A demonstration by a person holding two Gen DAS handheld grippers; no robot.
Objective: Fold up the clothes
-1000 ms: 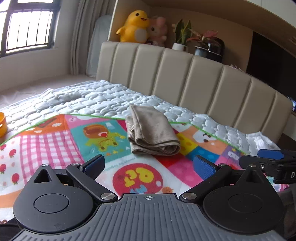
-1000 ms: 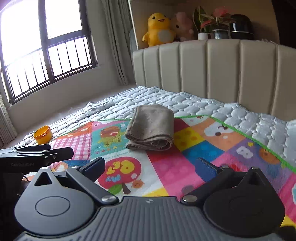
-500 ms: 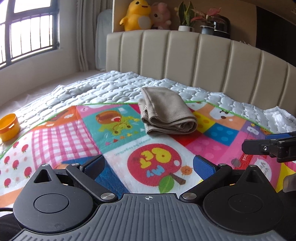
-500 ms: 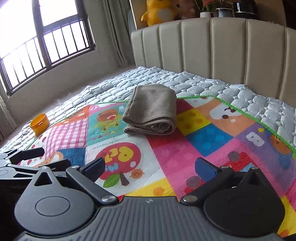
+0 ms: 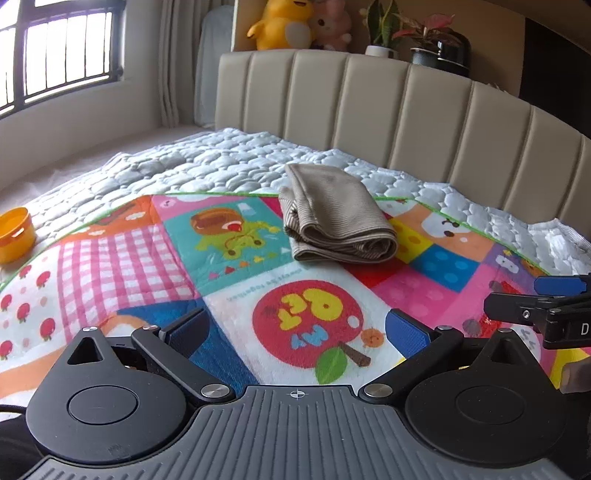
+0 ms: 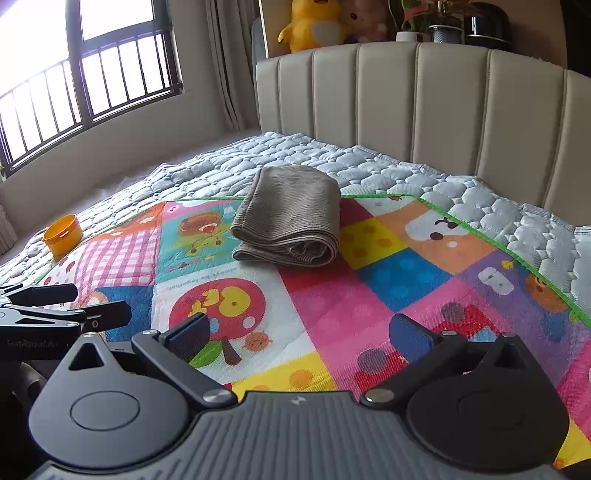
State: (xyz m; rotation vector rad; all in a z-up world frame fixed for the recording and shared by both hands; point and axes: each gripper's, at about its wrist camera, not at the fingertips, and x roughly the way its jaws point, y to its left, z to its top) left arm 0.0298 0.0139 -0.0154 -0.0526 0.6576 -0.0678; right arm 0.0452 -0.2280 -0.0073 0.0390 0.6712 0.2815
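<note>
A beige ribbed garment (image 5: 334, 216) (image 6: 291, 218) lies folded into a compact bundle on the colourful patchwork mat (image 5: 229, 288) (image 6: 399, 280), near the mat's far edge. My left gripper (image 5: 295, 330) is open, well short of the bundle, with nothing between its blue pads. My right gripper (image 6: 301, 334) is also open and empty, over the mat's near part. In the left wrist view the right gripper (image 5: 543, 299) shows at the right edge; the left gripper (image 6: 66, 306) shows at the left edge of the right wrist view.
An orange cup (image 5: 14, 234) (image 6: 63, 230) sits on the quilted white bedspread (image 5: 207, 166) at the left. A padded beige headboard (image 5: 406, 107) stands behind, with plush toys (image 5: 280, 24) and potted plants (image 5: 417, 37) on the shelf above. A barred window (image 6: 74, 81) is at left.
Both grippers have tilted and shifted slightly, so the folded garment sits a little differently in each view. The garment itself has not moved and both grippers stay open.
</note>
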